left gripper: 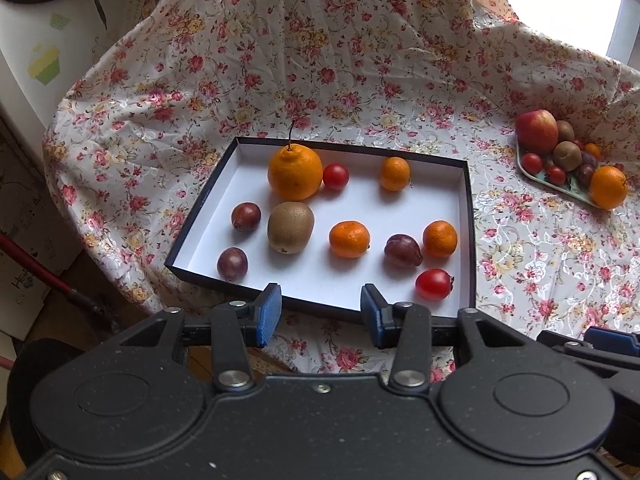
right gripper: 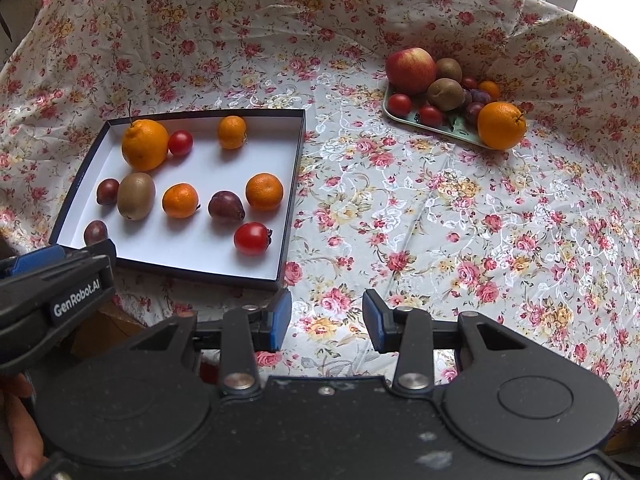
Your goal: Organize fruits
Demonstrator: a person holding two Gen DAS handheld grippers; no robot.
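Ten loose fruits lie in the shallow white-lined dark cardboard box (left gripper: 464,216); my left gripper (left gripper: 321,312) hangs at its near rim, jaws apart, empty. From the right view, my right gripper (right gripper: 327,322) is equally wide and empty; the piled green tray (right gripper: 448,130) sits well beyond the box. I judge another transfer comes next: reach there

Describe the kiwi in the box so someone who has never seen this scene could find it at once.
On the floral cloth lies a shallow white-floored box of fruit. The kiwi sits left of centre, just below the big stemmed orange, with a plum to its left. It is the box's only brown, fuzzy, oval fruit.
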